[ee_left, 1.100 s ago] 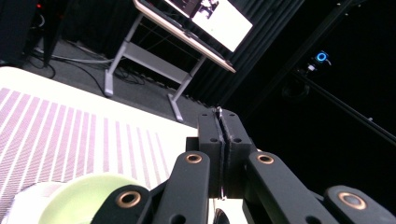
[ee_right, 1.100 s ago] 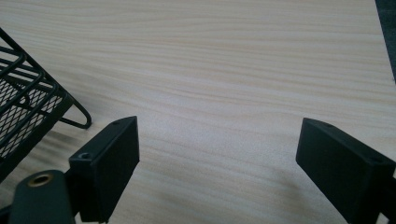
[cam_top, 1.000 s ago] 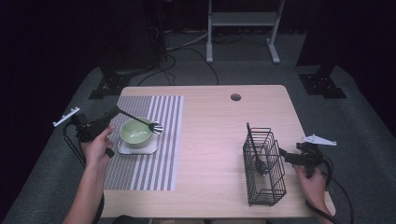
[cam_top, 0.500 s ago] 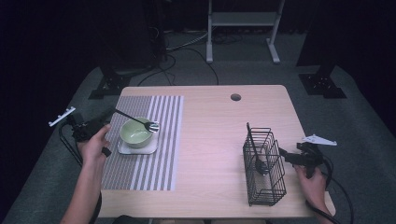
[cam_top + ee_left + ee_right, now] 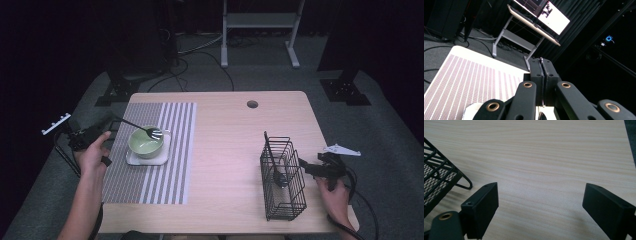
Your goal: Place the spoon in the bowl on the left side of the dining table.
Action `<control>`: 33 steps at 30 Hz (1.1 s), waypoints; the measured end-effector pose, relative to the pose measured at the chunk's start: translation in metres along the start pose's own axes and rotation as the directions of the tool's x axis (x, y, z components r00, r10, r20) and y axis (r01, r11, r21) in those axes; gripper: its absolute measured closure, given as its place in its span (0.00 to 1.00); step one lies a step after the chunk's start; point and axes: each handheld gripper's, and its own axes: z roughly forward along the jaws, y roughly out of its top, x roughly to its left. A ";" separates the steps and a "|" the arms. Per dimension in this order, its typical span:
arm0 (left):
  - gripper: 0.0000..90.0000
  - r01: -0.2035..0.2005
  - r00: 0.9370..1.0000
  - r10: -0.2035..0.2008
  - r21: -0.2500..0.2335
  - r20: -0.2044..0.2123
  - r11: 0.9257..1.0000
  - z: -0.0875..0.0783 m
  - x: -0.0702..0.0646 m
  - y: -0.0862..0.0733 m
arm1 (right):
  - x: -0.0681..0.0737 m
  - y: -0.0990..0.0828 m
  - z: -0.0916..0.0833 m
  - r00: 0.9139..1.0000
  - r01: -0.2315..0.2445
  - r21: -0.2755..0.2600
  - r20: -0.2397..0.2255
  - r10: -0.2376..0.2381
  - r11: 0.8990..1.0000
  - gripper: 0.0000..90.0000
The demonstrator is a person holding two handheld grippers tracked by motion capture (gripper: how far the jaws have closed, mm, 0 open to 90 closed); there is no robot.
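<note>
High view: the left claw (image 5: 107, 126), at nine o'clock of the desk (image 5: 230, 150), is clamped on the handle of a fork (image 5: 142, 128) whose tines hang over the green bowl (image 5: 145, 141). The bowl sits on a small white plate (image 5: 150, 159) on the striped mat (image 5: 165, 165). At four o'clock stands a wire basket (image 5: 284, 180) with a spoon (image 5: 276, 167) upright inside, and just beside it the right claw (image 5: 306, 167) waits. By my reading the fork is lifted and carried to the bowl; setting it down is left.

Left gripper view: the left claw's jaws are pressed together on a thin metal strip, the fork handle; the tines are cut off at the bottom edge.

Right gripper view: the right claw gapes wide over bare desk, holding nothing, with a corner of the basket at nine o'clock.
</note>
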 end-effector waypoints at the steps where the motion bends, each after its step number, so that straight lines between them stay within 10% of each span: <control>1: 0.99 0.001 1.000 -0.001 -0.001 -0.002 1.000 0.000 0.001 0.000 | 0.000 0.000 0.000 1.000 -0.001 0.000 0.000 0.001 1.000 0.14; 33: 0.99 0.036 0.992 -0.039 -0.025 -0.124 0.999 -0.016 0.040 0.004 | 0.000 0.000 0.000 1.000 -0.002 0.002 0.003 0.002 1.000 0.14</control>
